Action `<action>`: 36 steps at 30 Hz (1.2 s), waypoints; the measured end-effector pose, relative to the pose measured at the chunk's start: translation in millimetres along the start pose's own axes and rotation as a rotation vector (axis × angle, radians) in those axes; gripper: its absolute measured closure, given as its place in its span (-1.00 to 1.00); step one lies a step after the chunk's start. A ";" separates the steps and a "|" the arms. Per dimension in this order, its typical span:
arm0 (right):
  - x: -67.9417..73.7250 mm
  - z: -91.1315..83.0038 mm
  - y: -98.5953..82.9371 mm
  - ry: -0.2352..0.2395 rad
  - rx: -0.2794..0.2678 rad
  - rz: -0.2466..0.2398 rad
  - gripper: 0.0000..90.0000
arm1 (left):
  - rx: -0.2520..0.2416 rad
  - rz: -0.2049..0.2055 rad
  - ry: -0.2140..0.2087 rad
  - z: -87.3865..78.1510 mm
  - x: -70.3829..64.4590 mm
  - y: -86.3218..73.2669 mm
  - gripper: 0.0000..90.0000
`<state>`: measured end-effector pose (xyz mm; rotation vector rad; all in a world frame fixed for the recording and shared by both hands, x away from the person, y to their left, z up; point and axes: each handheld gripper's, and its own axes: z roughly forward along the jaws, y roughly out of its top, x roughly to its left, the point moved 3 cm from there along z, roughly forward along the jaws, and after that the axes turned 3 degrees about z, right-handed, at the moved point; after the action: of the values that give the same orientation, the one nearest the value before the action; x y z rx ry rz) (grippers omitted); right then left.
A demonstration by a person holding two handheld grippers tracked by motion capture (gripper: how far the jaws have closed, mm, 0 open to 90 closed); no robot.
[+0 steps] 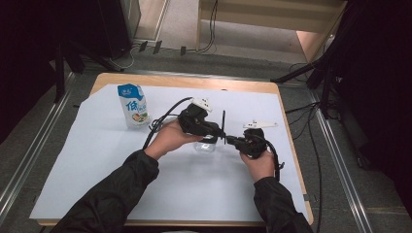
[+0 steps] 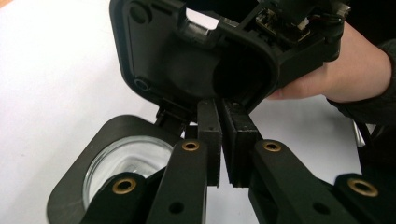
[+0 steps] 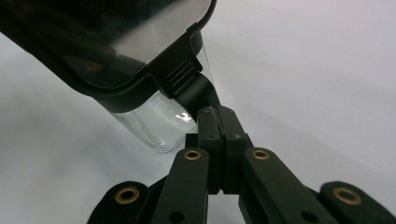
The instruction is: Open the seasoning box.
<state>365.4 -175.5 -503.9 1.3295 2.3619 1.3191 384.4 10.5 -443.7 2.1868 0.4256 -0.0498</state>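
A wooden table (image 1: 286, 121) is covered by a large white paper sheet (image 1: 97, 160), on which everything else is set. The person's dark-sleeved forearms are brought in from the near edge. Near the sheet's far left corner a blue-and-white milk carton (image 1: 132, 105) is stood upright, well apart from the work.

At the middle of the sheet a clear glass container with a black hinged flip-top lid (image 1: 206, 144) is found, resting on the paper between the two grippers. Its open mouth and black rim (image 2: 70, 186) are seen in the left gripper view, beside the raised lid (image 2: 187, 65).

The left gripper (image 1: 214, 130) is held just over the container; its jaws are drawn nearly together on a black part at the lid's lower edge, though whether that part is truly pinched cannot be told. The right gripper (image 1: 232, 141) is brought in from the container's right side. In the right gripper view its jaws are pressed tight around the lid's small black latch tab (image 3: 198, 93), below the ribbed clasp, with the glass wall (image 3: 159, 126) just beside it.
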 end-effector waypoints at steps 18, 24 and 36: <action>2.2 2.6 0.2 -0.036 -0.013 0.019 1.00 | -0.007 -0.025 -0.004 12.9 3.4 4.2 0.97; 2.4 4.2 -1.1 -0.008 -0.016 0.032 1.00 | -0.005 -0.027 -0.007 8.3 4.8 2.9 0.89; 3.6 -9.8 -1.7 0.007 -0.023 0.003 0.95 | -0.029 -0.058 0.063 -18.6 11.6 -1.8 0.28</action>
<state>357.4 -179.4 -498.2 1.3243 2.3437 1.3497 392.6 29.3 -435.9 2.1522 0.5225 -0.0063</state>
